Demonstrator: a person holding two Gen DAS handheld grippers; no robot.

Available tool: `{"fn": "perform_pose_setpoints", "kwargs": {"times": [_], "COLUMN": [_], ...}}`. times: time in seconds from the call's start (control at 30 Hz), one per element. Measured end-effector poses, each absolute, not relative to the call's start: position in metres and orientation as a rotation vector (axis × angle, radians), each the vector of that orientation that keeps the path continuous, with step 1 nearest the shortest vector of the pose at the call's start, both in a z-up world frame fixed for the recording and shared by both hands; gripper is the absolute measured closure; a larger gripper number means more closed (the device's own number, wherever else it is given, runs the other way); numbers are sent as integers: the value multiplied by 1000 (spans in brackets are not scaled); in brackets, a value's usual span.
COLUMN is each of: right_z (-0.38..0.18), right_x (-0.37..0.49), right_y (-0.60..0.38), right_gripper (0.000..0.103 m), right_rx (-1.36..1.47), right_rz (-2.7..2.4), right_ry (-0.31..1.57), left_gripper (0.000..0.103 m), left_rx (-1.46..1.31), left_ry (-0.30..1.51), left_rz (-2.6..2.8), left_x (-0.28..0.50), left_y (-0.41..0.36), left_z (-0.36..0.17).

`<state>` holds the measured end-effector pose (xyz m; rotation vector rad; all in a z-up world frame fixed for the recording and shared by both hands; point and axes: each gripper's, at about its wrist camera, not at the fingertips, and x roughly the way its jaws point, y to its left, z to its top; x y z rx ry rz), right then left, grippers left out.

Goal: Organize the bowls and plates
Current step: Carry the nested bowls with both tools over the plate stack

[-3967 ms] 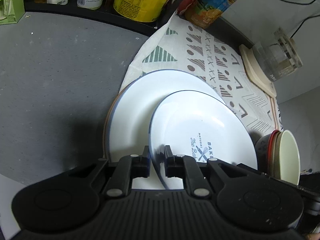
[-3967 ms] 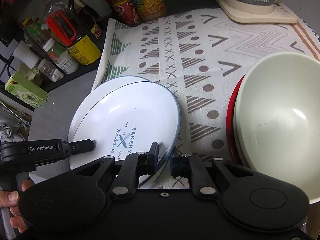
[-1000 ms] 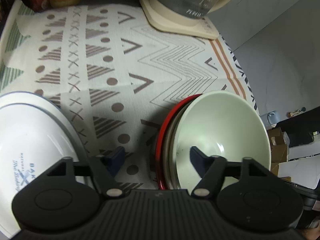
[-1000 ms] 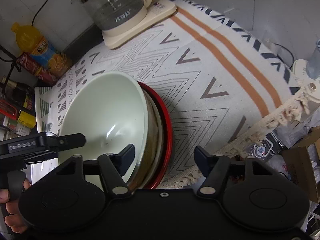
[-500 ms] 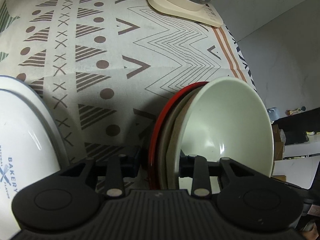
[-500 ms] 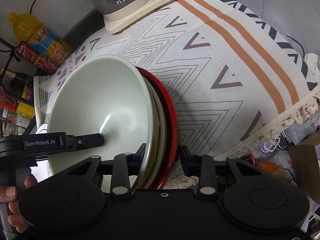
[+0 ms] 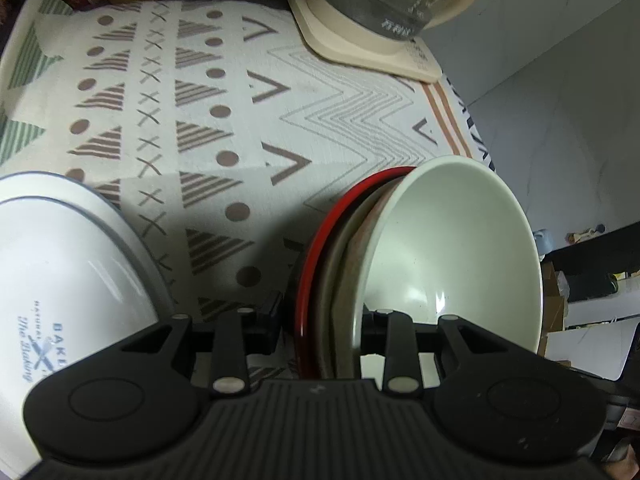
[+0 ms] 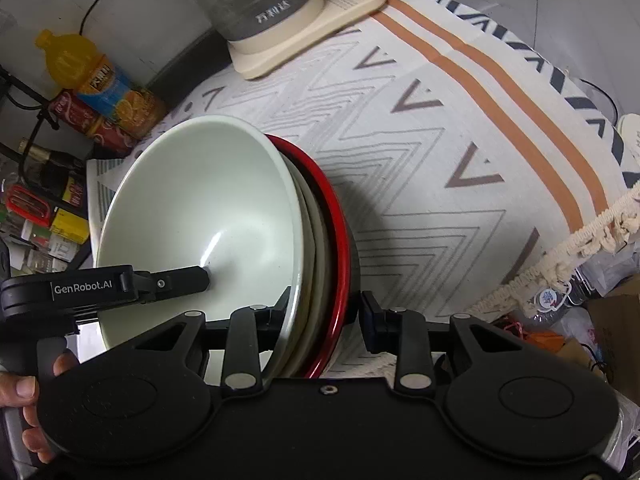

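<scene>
A stack of nested bowls sits on the patterned cloth: a pale green bowl (image 7: 452, 248) on top, beige bowls under it and a red-rimmed bowl (image 7: 320, 248) outermost. My left gripper (image 7: 322, 316) is shut across the stack's rims on its left side. My right gripper (image 8: 324, 312) is shut across the rims on the opposite side; the pale green bowl (image 8: 200, 216) and red rim (image 8: 338, 248) show there. The left gripper's finger (image 8: 176, 280) reaches into the bowl. Stacked white plates (image 7: 68, 272) with blue "BAKERY" print lie at the left.
A glass kettle on a cream base (image 7: 380, 12) (image 8: 280, 12) stands at the back of the cloth (image 7: 224, 92). Bottles and cans (image 8: 100, 92) line the back left. The cloth's fringed edge (image 8: 592, 236) hangs off the table at the right, with clutter below.
Both grippers left the white plates, moved right to the bowl stack, and closed from open onto its rims from opposite sides.
</scene>
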<state>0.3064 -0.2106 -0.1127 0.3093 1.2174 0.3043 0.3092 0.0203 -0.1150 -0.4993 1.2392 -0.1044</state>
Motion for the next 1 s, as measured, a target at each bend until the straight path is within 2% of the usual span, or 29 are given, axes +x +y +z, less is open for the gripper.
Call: {"fn": "perform_pose_setpoints", "kwargs": {"times": [0.43, 1.0], "right_z": [-83, -66], "right_x": [308, 306], "right_y": [-180, -120], "right_gripper": [71, 71], "right_rx": [278, 204], "right_rz": [376, 501], "right_ry": [1152, 1146], "left_gripper": [71, 71], "left_rx": [-526, -595], "left_ry": [1160, 1105], "left_rz": [-64, 46], "left_x": [295, 258], "left_y": [56, 118], "left_z": [-85, -71]}}
